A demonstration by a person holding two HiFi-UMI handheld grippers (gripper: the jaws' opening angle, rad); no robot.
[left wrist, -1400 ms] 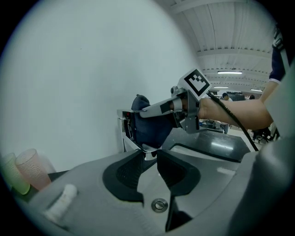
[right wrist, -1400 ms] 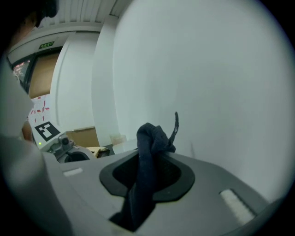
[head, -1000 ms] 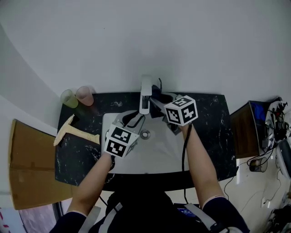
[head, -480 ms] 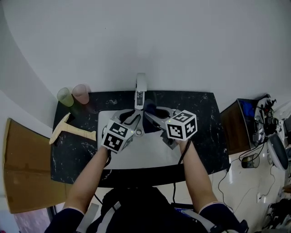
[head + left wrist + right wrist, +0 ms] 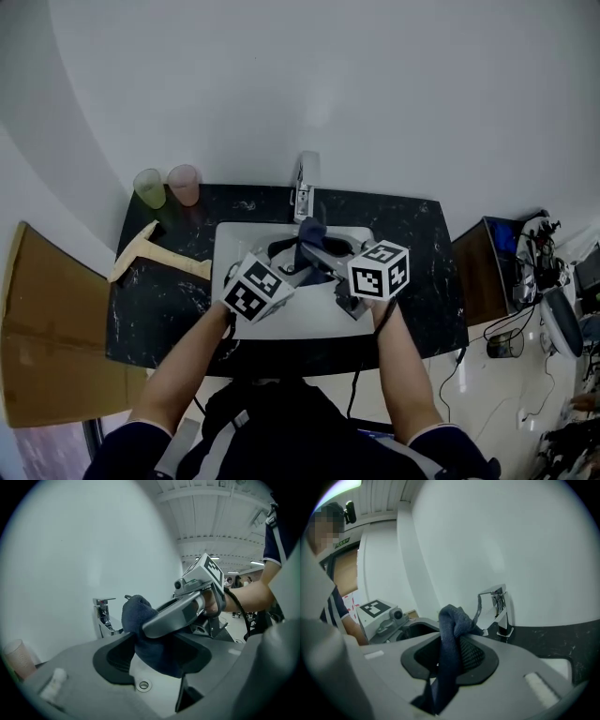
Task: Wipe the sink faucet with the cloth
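The chrome faucet (image 5: 305,181) stands at the back of the white sink (image 5: 228,246); it also shows in the left gripper view (image 5: 103,616) and the right gripper view (image 5: 497,607). A dark blue cloth (image 5: 311,233) hangs over the basin, a little in front of the spout. My right gripper (image 5: 316,247) pinches it (image 5: 451,641) between its pads, though its jaws are opening slightly. My left gripper (image 5: 286,261) is beside it, jaws opening wide. The cloth (image 5: 139,620) hangs just ahead of the left gripper (image 5: 154,656), untouched by its pads.
The black marble counter (image 5: 427,281) surrounds the sink. A green cup (image 5: 148,187) and a pink cup (image 5: 184,184) stand at its back left corner, with a wooden T-shaped tool (image 5: 155,258) in front. Cardboard (image 5: 47,328) lies left, a cabinet with cables (image 5: 492,258) right.
The right gripper drew the cloth back from the faucet to over the basin. The left gripper moved with it and its jaws spread wide.
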